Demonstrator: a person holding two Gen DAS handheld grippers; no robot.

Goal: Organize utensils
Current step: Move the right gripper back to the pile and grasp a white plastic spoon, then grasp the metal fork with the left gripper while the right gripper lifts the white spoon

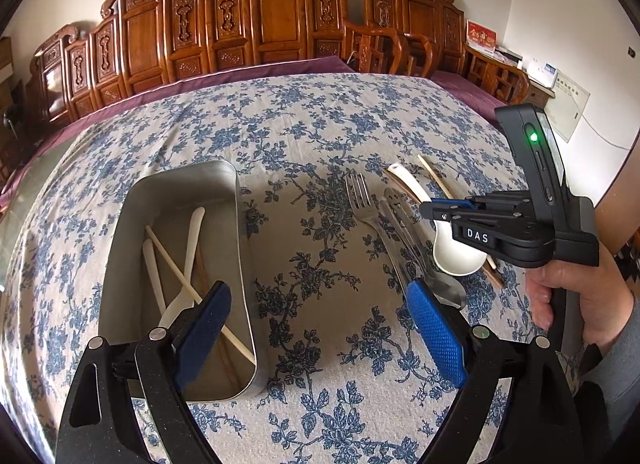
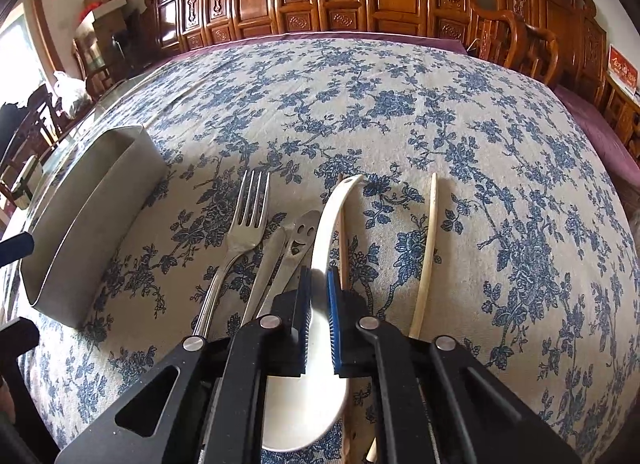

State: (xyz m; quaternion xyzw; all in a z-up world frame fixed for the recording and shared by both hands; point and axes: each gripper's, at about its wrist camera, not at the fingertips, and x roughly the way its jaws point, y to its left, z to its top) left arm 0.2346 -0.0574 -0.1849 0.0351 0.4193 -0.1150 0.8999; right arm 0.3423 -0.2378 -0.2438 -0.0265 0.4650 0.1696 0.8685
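a: item one, right gripper [image 2: 319, 288]?
b: tilted steeply down over the floral tablecloth [image 2: 360, 103], held by a hand [image 1: 576, 304]; jaws pinching the handle of the white ceramic spoon [image 2: 328, 232], whose bowl lies under the gripper body.

a: item two, left gripper [image 1: 316, 328]?
b: angled down, jaws spread wide, nothing between the pads; one finger over the metal tray [image 1: 240, 264], the other beside the steel spoons [image 1: 404, 232].

a: loose stock?
b: fork [image 2: 244, 219], smiley-handled spoon [image 2: 298, 240], pale chopstick [image 2: 426, 248] on the cloth beside the white spoon. the tray holds white spoons and chopsticks.
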